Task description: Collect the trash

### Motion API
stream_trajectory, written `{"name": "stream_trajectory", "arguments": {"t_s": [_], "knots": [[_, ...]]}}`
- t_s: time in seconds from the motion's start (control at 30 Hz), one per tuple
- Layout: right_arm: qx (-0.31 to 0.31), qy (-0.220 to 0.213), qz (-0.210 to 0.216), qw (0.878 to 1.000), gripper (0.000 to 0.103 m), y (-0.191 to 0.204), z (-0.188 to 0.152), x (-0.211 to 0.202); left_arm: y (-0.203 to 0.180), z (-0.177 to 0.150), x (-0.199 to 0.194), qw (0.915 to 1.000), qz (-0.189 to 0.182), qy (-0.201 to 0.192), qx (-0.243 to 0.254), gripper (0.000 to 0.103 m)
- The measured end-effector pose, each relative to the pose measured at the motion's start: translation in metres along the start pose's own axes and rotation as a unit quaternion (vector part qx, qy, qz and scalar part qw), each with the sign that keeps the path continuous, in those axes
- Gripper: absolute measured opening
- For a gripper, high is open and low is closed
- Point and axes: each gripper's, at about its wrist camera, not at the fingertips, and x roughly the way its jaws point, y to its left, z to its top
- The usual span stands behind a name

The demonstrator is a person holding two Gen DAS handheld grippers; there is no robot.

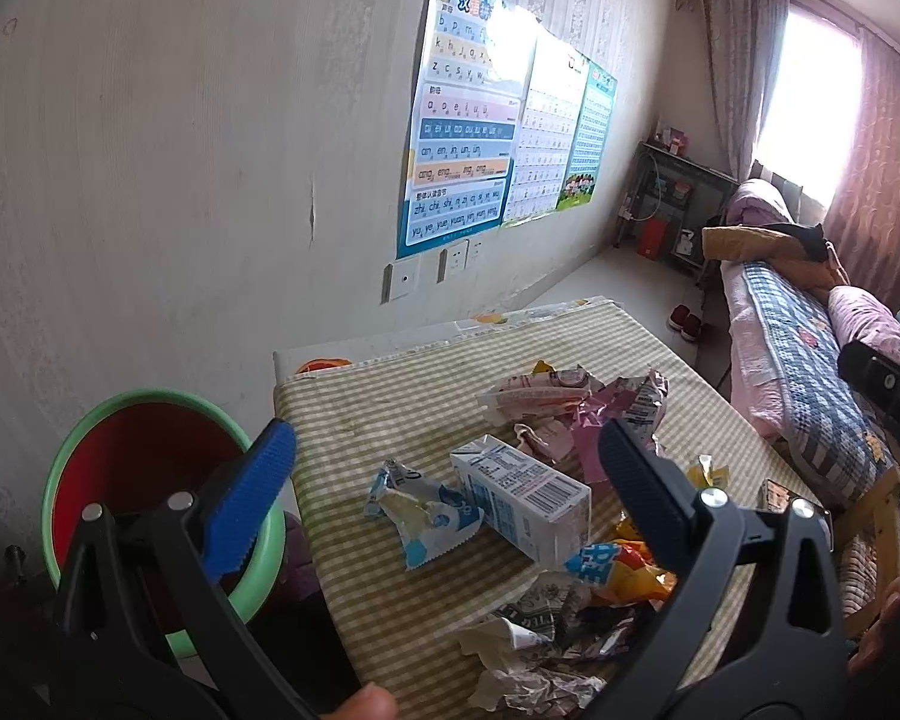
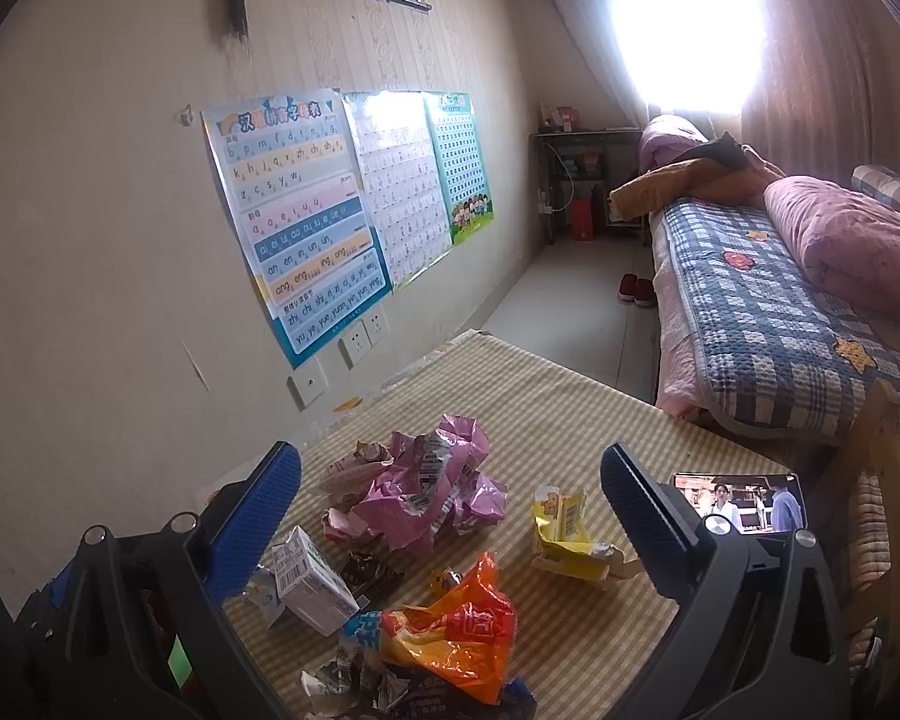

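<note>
Your left tongs (image 1: 447,456) have a black plastic frame with two angled arms. Each arm ends in a blue ribbed pad with a toothed inner edge; the left pad reads bright blue, the right one dark navy in shadow. Round silver rivets sit at the arm pivots. Your right tongs (image 2: 450,480) are built the same: black frame, blue textured pads, silver rivets at the joints. A small green patch shows low on their left frame.
</note>
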Motion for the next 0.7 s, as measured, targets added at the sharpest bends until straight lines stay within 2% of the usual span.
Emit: {"name": "stream_trajectory", "arguments": {"t_s": [0.7], "knots": [[-0.002,0.002,0.0,1.0,0.096,-0.0005,-0.0017,0.0012,0.0031,-0.0033,0.0045,0.9999,0.002,0.009,-0.003,0.099]]}}
